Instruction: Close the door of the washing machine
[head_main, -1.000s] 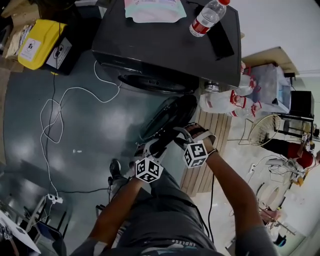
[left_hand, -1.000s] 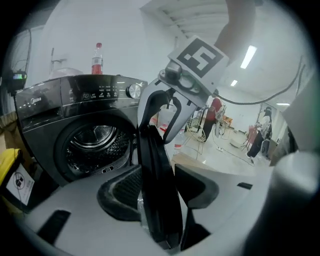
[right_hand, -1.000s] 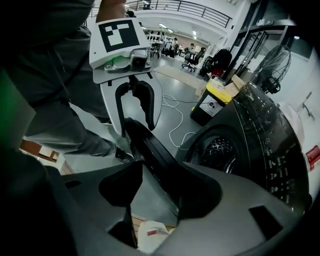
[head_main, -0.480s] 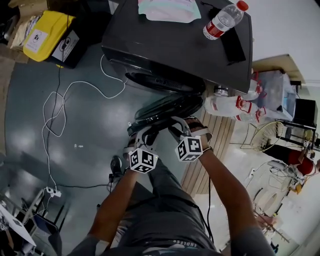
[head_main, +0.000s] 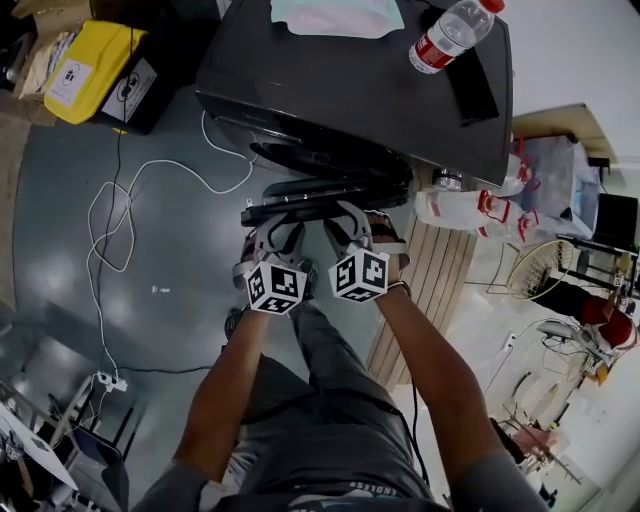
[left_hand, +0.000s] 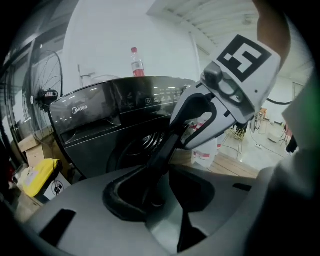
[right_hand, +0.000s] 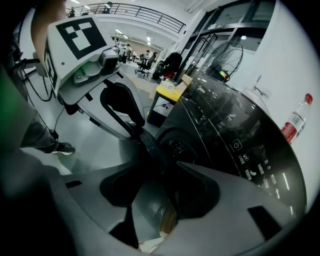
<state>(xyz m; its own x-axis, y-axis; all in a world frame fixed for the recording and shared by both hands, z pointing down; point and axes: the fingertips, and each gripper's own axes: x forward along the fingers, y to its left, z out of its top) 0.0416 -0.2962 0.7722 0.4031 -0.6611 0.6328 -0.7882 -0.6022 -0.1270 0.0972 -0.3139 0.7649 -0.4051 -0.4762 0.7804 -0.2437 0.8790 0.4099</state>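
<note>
The black washing machine (head_main: 350, 90) stands ahead of me, and its round door (head_main: 330, 200) is swung nearly flat against the front. Both grippers meet the door's outer rim. My left gripper (head_main: 275, 232) straddles the rim (left_hand: 172, 145); its jaws closed partway and have just opened slightly, with a gap showing beside the rim. My right gripper (head_main: 345, 222) is alongside it, its jaws wide after narrowing a little, with the door's edge (right_hand: 150, 145) between them. Each gripper view shows the other gripper's marker cube, the right one (left_hand: 242, 57) and the left one (right_hand: 80, 37).
A water bottle (head_main: 450, 35) and a pale bag (head_main: 335, 15) lie on the machine's top. White jugs (head_main: 460, 210) stand on wooden planks (head_main: 420, 280) at the right. A white cable (head_main: 130, 200) loops across the floor to a power strip (head_main: 105, 382). A yellow box (head_main: 85, 65) is far left.
The door has swung from wide open to nearly shut against the machine. Both grippers have moved with it toward the machine, drawing side by side.
</note>
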